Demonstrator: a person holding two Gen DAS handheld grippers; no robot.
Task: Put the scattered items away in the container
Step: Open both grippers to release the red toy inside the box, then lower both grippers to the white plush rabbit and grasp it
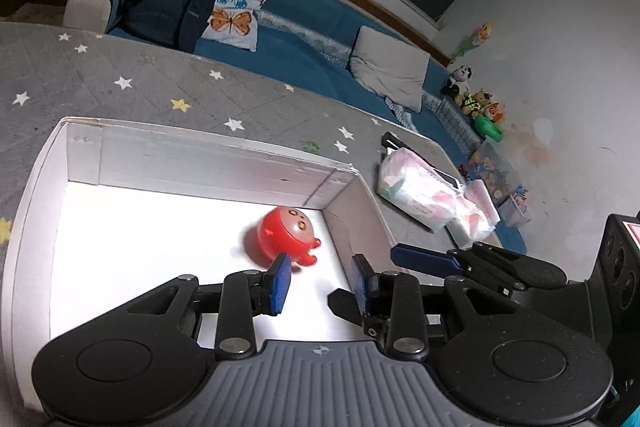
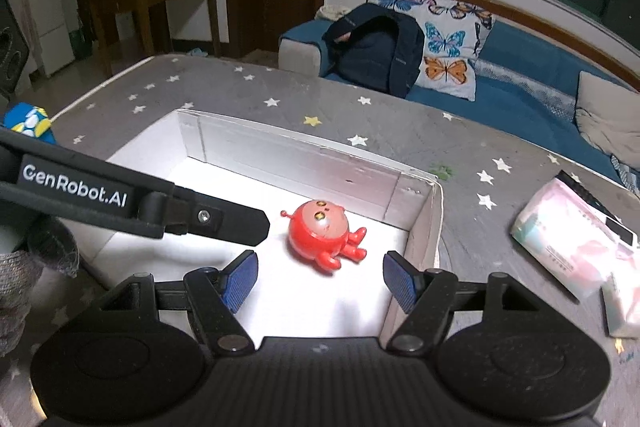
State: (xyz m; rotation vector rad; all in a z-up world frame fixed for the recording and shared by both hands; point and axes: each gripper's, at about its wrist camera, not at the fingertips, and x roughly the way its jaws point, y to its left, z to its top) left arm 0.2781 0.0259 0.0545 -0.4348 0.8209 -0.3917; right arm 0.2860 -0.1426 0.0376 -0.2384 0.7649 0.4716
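A red round toy point(image 1: 286, 235) with small legs lies on the floor of a white open box point(image 1: 208, 163), near its right wall. It also shows in the right wrist view point(image 2: 326, 235), inside the same box point(image 2: 304, 151). My left gripper point(image 1: 320, 285) is open and empty, just above and behind the toy. My right gripper point(image 2: 320, 281) is open and empty over the box, the toy lying just beyond its blue pads point(image 2: 240, 281). The left gripper's arm point(image 2: 132, 201) crosses the right wrist view at the left.
The box sits on a grey star-patterned table point(image 2: 360, 115). Pink and white tissue packs point(image 1: 424, 193) lie right of the box, also in the right wrist view point(image 2: 576, 235). A blue toy point(image 2: 28, 121) sits at the far left. A blue sofa point(image 1: 304, 27) stands behind.
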